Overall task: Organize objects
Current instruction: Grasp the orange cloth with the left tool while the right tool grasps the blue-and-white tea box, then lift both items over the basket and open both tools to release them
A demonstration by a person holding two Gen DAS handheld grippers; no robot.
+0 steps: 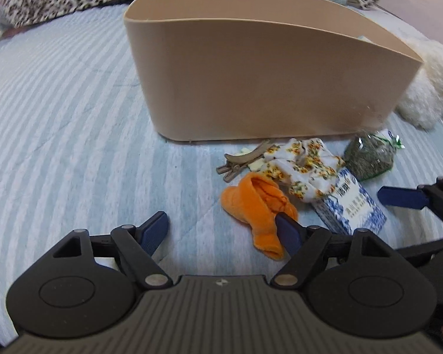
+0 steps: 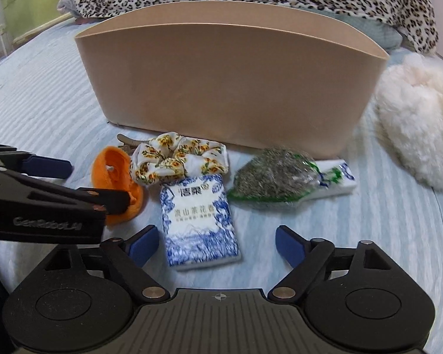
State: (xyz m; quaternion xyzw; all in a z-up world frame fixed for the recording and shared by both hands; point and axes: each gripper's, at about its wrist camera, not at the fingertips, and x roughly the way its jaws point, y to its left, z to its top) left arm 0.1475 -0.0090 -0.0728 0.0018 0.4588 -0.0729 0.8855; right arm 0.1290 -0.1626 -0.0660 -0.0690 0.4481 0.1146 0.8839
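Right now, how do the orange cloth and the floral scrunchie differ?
The orange cloth is plain orange and fuzzy; the floral scrunchie is white with yellow flowers and looks smooth. The cloth sits nearer the left gripper, one of its fingers overlapping the cloth's edge; the scrunchie lies nearer the tan bin, part draped over the tissue pack. Both are soft, outside the bin.
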